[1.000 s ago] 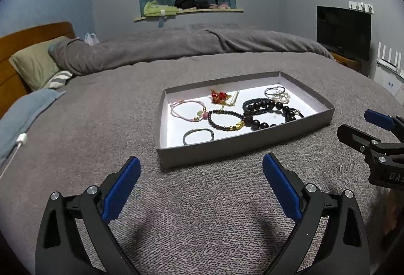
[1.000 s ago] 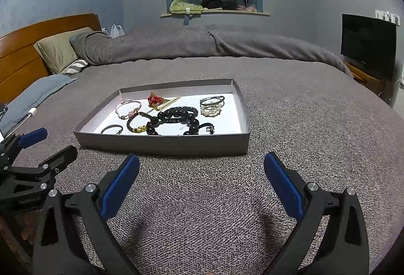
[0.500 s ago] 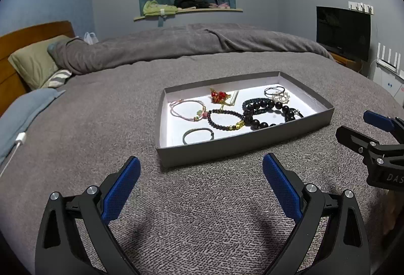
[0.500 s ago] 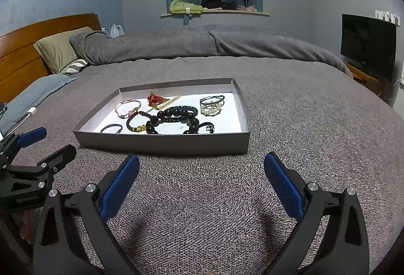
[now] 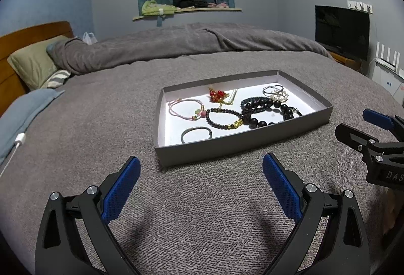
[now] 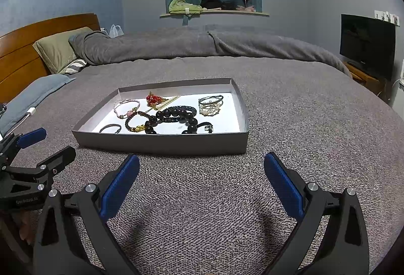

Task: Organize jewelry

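Observation:
A shallow grey tray (image 5: 242, 146) (image 6: 161, 144) with a white floor lies on the grey bed cover. Inside it are a pink cord bracelet (image 5: 185, 109), a small green bangle (image 5: 196, 134), a dark bead bracelet with gold charm (image 5: 223, 119), a large black bead bracelet (image 5: 267, 112) (image 6: 176, 119), a red bead ornament (image 5: 217, 95) (image 6: 152, 98) and pale thin bangles (image 5: 274, 93) (image 6: 210, 104). My left gripper (image 5: 201, 174) hovers open over the cover, short of the tray's near wall. My right gripper (image 6: 202, 171) is open too, just before the tray.
The grey bed cover (image 5: 101, 123) spreads all round the tray. A rolled duvet (image 5: 176, 45), pillows (image 5: 32, 62) and a wooden headboard (image 6: 22, 47) lie far left. A white charging cable (image 5: 17, 141) rests at the left. A television (image 5: 342, 31) stands at right.

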Demonstrator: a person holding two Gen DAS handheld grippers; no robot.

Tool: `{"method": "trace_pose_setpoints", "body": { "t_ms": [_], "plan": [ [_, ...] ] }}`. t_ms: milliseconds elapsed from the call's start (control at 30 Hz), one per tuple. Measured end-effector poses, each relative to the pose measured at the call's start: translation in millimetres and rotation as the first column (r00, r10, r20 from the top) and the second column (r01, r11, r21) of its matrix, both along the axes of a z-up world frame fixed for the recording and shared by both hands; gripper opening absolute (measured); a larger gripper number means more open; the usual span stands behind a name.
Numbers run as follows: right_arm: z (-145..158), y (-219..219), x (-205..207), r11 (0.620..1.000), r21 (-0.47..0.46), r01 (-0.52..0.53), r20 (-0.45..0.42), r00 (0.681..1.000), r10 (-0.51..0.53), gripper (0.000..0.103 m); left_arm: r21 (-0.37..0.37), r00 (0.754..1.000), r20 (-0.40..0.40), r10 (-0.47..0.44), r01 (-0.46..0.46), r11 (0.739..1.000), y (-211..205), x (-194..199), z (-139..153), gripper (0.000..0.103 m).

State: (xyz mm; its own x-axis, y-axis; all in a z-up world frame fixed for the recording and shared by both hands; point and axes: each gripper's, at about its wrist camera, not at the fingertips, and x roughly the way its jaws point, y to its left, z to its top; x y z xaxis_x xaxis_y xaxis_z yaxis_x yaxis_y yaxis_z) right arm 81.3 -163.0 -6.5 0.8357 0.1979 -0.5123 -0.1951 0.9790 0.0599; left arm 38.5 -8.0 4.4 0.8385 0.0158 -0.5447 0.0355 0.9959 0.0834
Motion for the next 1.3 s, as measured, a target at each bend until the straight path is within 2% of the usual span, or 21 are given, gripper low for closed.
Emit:
{"method": "trace_pose_setpoints", "body": {
  "t_ms": [1300],
  "plan": [
    [-2.3, -0.3, -0.1, 1.000, -0.005, -0.001, 0.000, 1.000, 0.001, 0.098, -0.010, 1.000, -0.016, -0.006, 0.005, 1.000, 3.8, 3.3, -4.8, 0.097]
  ]
}}
